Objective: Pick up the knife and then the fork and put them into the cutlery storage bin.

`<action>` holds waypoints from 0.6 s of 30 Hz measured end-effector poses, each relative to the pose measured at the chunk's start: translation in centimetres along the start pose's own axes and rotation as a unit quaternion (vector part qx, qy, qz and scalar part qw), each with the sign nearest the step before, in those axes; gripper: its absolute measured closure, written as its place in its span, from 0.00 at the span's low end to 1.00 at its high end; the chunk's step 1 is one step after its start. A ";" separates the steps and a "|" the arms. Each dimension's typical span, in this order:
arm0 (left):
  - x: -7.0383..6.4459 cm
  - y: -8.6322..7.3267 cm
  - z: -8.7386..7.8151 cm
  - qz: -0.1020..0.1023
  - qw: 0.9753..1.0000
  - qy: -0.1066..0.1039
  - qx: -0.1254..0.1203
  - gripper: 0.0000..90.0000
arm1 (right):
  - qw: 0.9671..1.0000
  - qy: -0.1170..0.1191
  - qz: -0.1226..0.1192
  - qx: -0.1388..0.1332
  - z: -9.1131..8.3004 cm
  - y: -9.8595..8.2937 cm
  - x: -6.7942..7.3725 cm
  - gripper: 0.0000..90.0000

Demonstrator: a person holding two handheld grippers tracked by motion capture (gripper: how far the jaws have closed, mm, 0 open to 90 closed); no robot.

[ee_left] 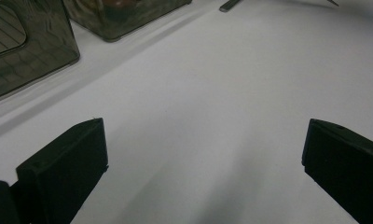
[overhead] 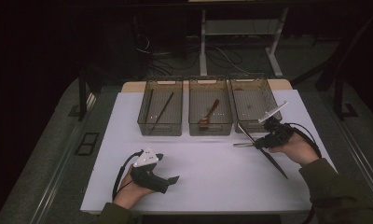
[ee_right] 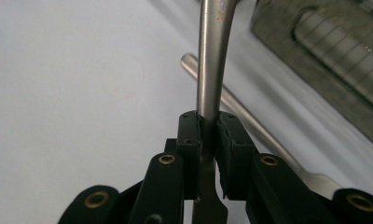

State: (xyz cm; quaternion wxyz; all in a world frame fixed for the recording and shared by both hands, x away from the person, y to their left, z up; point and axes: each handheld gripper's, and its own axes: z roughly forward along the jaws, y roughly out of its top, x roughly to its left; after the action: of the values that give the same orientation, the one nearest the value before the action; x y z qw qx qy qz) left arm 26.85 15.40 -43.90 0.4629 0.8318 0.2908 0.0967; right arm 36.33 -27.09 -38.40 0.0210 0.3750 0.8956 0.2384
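Right hand-held gripper (ee_right: 208,154) is clamped on a metal utensil handle (ee_right: 211,65), lifted just above the worktop (overhead: 212,172) near the right bin (overhead: 255,100); a second metal utensil (ee_right: 250,126) lies flat beneath it. Looks like I'm mid-sort: next move prob. carries this piece over a bin w/o clipping the rim. Left hand-held gripper (ee_left: 203,163) idles near the front edge, jaws wide apart, nothing between. White worktop, three dark bins in a row, dim room, cables on the floor behind.

High view overlooks table (overhead: 212,177); 2 claw cameras sit close, probably low.
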 end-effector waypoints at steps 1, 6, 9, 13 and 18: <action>0.0 0.0 0.0 0.000 1.000 0.000 0.000 0.00 | 1.000 0.001 0.003 -0.007 -0.2 0.0 -0.1 0.88; 0.0 0.0 0.0 0.000 1.000 -0.001 0.001 0.00 | 0.999 0.006 0.015 -0.042 -1.0 -0.1 -0.5 0.88; 0.0 0.0 0.0 0.000 1.000 -0.001 0.001 0.00 | 0.998 0.008 0.019 -0.065 -1.5 0.0 -0.6 0.88; 0.0 0.0 0.0 0.001 1.000 -0.001 0.001 0.00 | 0.995 0.011 0.028 -0.095 -2.2 0.1 -0.8 0.88; 0.0 0.0 0.0 0.001 1.000 -0.001 0.001 0.00 | 0.990 0.014 0.040 -0.133 -3.1 0.1 -1.1 0.88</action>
State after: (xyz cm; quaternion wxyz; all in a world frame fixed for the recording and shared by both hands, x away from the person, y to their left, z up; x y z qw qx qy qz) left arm 26.84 15.39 -43.92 0.4624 0.8325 0.2898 0.0960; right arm 36.52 -29.02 -35.74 0.0484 0.4008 0.8405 0.3613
